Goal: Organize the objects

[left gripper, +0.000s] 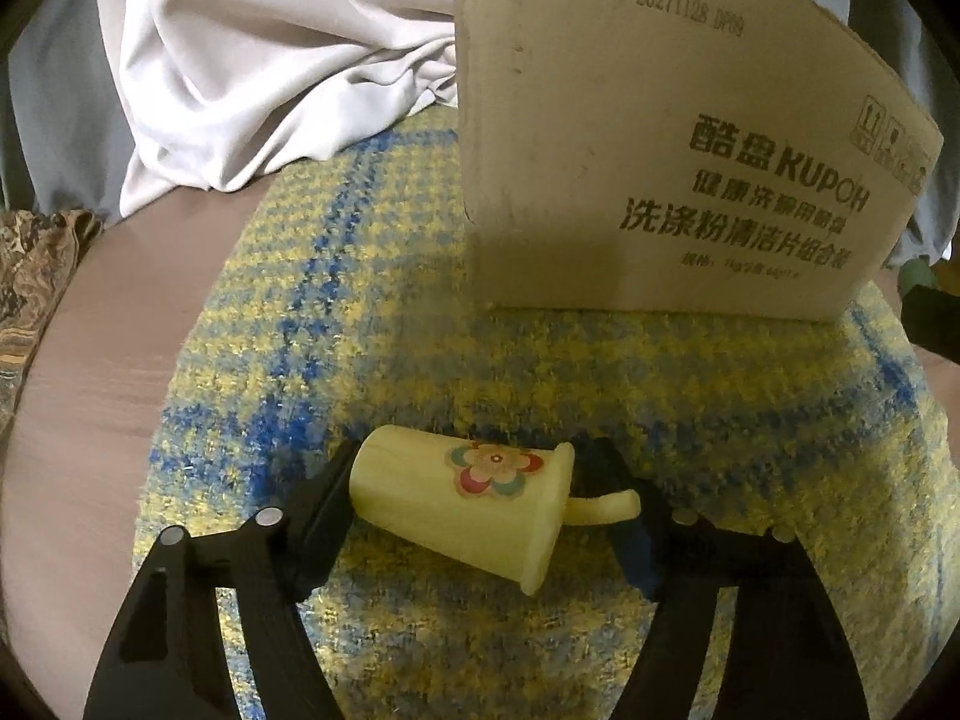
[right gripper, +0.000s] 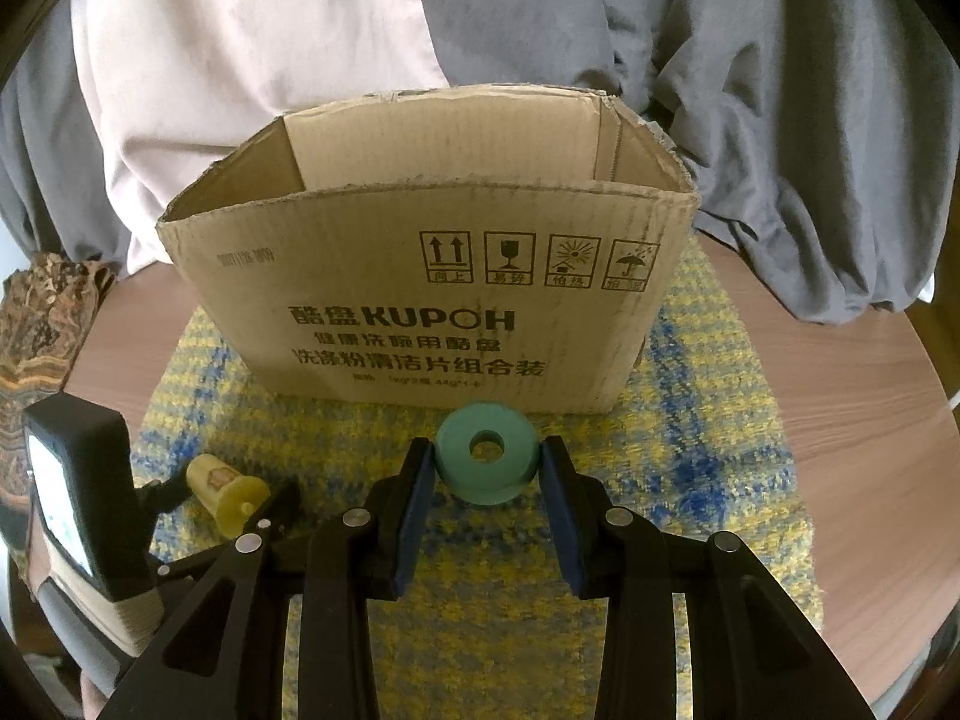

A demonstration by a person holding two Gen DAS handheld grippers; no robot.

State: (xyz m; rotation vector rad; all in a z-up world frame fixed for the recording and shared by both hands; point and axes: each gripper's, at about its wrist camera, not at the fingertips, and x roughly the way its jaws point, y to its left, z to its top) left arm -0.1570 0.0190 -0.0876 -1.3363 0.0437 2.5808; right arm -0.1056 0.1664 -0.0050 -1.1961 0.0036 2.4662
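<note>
Jaws of the left gripper (left gripper: 474, 495) straddle a toppled yellow flowered cup (left gripper: 462, 501) low in frame without clearly pinching it; right gripper (right gripper: 487, 468) clasps a green ring (right gripper: 485, 461) before the cardboard box (right gripper: 444, 306).

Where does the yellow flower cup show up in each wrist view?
Left wrist: yellow cup lies on its side at bottom centre, between the left gripper fingers.
Right wrist: the cup sits at lower left, left of the green ring.
Shared landmark: the KUPOH cardboard box.
</note>
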